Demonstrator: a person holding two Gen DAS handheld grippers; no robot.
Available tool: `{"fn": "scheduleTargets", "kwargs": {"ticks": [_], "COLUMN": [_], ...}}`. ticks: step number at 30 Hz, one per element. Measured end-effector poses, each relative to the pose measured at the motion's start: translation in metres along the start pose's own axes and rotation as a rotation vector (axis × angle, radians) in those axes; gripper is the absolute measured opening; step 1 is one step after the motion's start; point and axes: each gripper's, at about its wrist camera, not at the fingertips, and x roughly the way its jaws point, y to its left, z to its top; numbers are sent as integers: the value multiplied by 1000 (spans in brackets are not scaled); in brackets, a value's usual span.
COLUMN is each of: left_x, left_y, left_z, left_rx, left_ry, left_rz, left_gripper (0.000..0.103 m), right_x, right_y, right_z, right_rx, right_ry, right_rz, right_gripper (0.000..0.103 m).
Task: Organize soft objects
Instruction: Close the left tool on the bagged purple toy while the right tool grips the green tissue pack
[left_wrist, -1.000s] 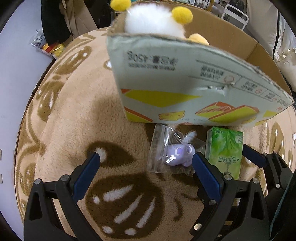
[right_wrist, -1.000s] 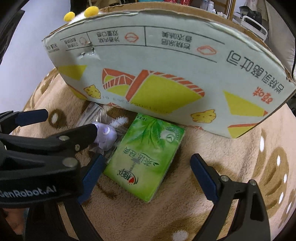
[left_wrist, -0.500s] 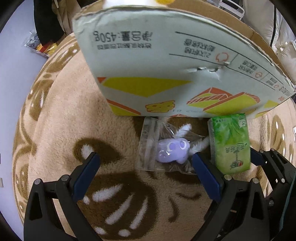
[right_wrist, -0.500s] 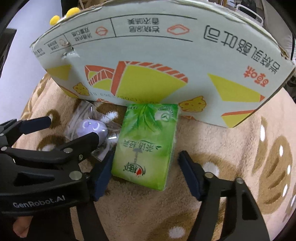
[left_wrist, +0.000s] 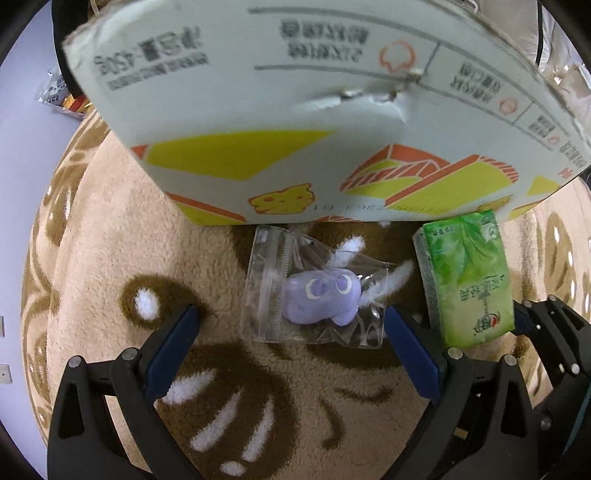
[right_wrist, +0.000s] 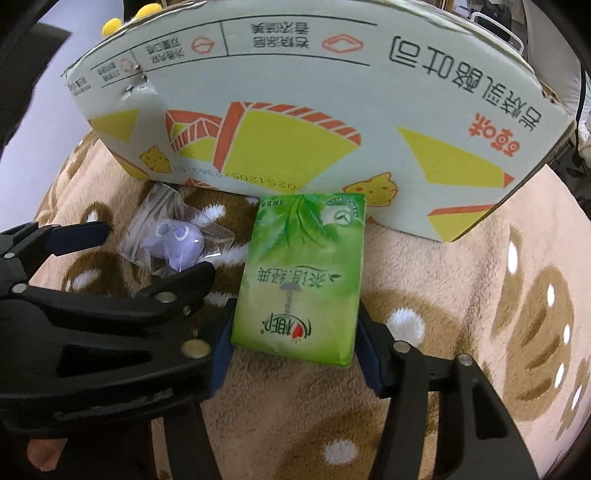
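A small purple plush toy in a clear zip bag (left_wrist: 317, 299) lies on the brown fleece blanket in front of the cardboard box (left_wrist: 295, 110). My left gripper (left_wrist: 291, 332) is open, its blue pads on either side of the bag. The bag also shows in the right wrist view (right_wrist: 175, 238). A green tissue pack (right_wrist: 303, 277) lies beside it against the box. My right gripper (right_wrist: 295, 350) is shut on the near end of the tissue pack. The pack shows in the left wrist view (left_wrist: 465, 280) too.
The box wall (right_wrist: 314, 103) stands right behind both objects; yellow pompoms of a plush (right_wrist: 129, 20) peek over its rim. Snack wrappers (left_wrist: 62, 96) lie on the white surface at far left. The blanket (right_wrist: 480, 295) spreads out to the right.
Both grippers moved forward and lower toward the box. The right gripper's pads closed in onto the tissue pack. The left gripper now straddles the bagged toy.
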Motion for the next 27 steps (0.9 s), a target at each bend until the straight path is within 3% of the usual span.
{"fn": "scheduleTargets", "kwargs": {"ticks": [6,12,18,27], "left_x": [12,9,21,24], "left_y": [-17,-17,-36,-32], "left_z": [2,6,9,7], "left_rx": [2,-34,20,7], "left_ry": [-3,2,8,7], "left_rz": [32,-19,53,52], "left_gripper": [99,99,100,98], "right_x": [5,6,11,10], "right_y": [16,20,21,23], "right_z": [-8,-11,-7,-10], "right_rx": [-29,-38,-49,-51], "right_ry": [0,4,7,1], "right_rz": [-25,-32,-43,-41], "right_gripper": [62,62,62,62]}}
